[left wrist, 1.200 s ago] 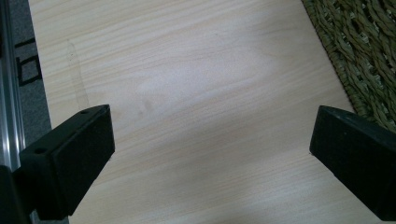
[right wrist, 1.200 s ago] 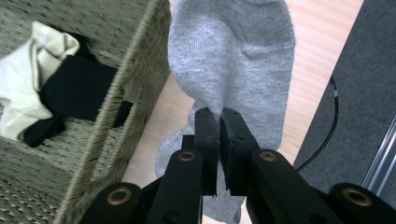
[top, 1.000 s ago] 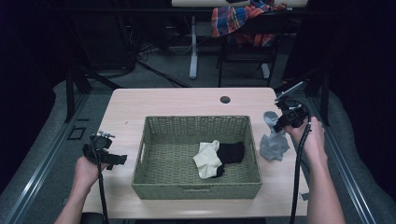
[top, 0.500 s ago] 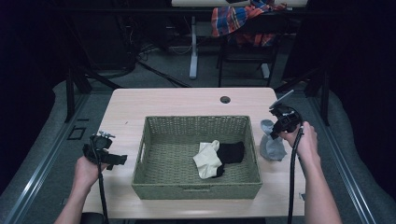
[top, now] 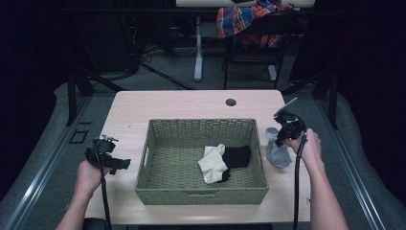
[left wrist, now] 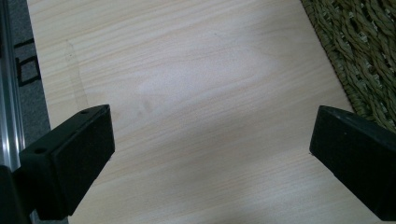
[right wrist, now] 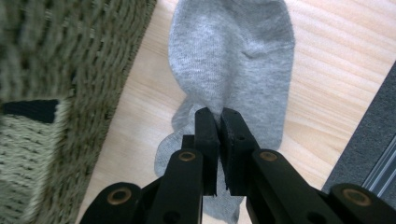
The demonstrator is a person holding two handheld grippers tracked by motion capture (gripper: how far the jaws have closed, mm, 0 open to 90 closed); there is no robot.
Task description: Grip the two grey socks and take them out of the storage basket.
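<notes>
My right gripper, jaws pinched shut on the soft grey knit sock, has sunk since a second ago; the sock now drapes onto the table's right edge beside the woven green basket, apparently being laid down.

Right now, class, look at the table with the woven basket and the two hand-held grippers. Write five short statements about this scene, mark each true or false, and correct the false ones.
1. The right gripper is shut on the grey sock. True.
2. The grey sock lies inside the basket. False: it is on the table, beside the basket's right wall.
3. The left gripper has open jaws over bare tabletop. True.
4. The basket is empty. False: a cream sock and a black sock lie in it.
5. The left gripper holds a sock. False: nothing is between its jaws.
</notes>
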